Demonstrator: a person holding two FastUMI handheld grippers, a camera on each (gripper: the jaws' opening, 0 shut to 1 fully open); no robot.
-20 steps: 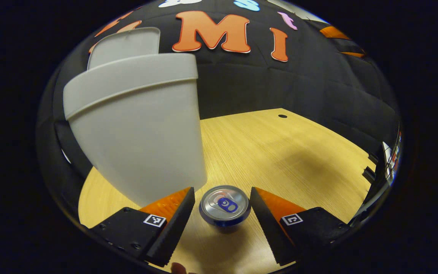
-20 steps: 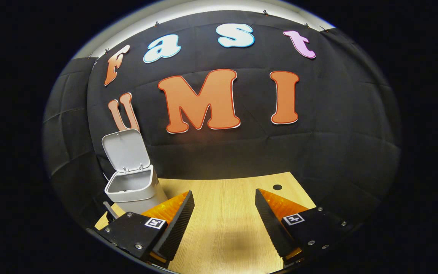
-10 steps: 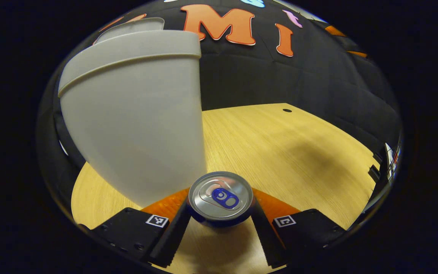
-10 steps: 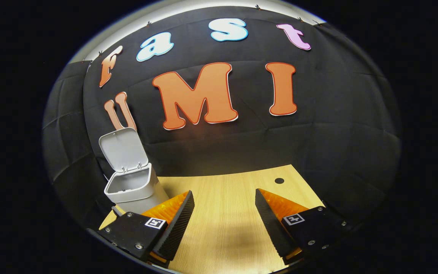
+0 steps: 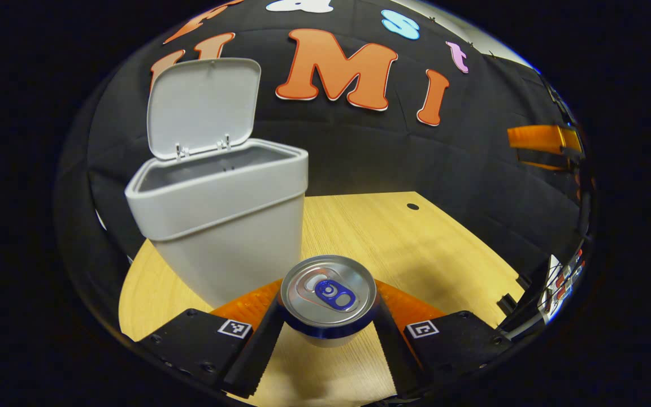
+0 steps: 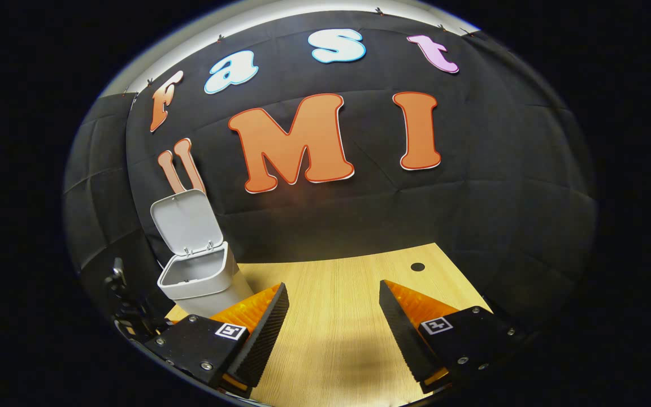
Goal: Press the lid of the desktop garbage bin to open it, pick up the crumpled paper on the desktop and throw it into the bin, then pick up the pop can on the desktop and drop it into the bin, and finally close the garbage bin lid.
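- In the left gripper view, the left gripper (image 5: 328, 333) is sitting at the bottom centre of the frame, its two fingers pinching a silver-topped aluminium pop can with a blue pull tab and blue rim (image 5: 328, 294) from either side.
- The can is standing upright between the fingers, with a pale shadow lying on the light wooden desktop (image 5: 416, 249) beneath it; whether its base is touching the wood cannot be told.
- A grey plastic desktop garbage bin (image 5: 229, 226) is filling the left half of that view, just behind and to the upper left of the can.
- Its grey hinged lid (image 5: 204, 104) is standing open, tilted back against the black cloth wall (image 5: 359, 158).
- In the right gripper view, the right gripper (image 6: 331, 333) is showing at the bottom centre with its fingers spread wide and nothing between them, over bare desktop (image 6: 331, 294).
- There the same bin (image 6: 201, 280) is appearing at the lower left, lid (image 6: 184, 220) raised.
- A small dark round hole (image 6: 417, 266) is sitting in the desktop near its far right edge.
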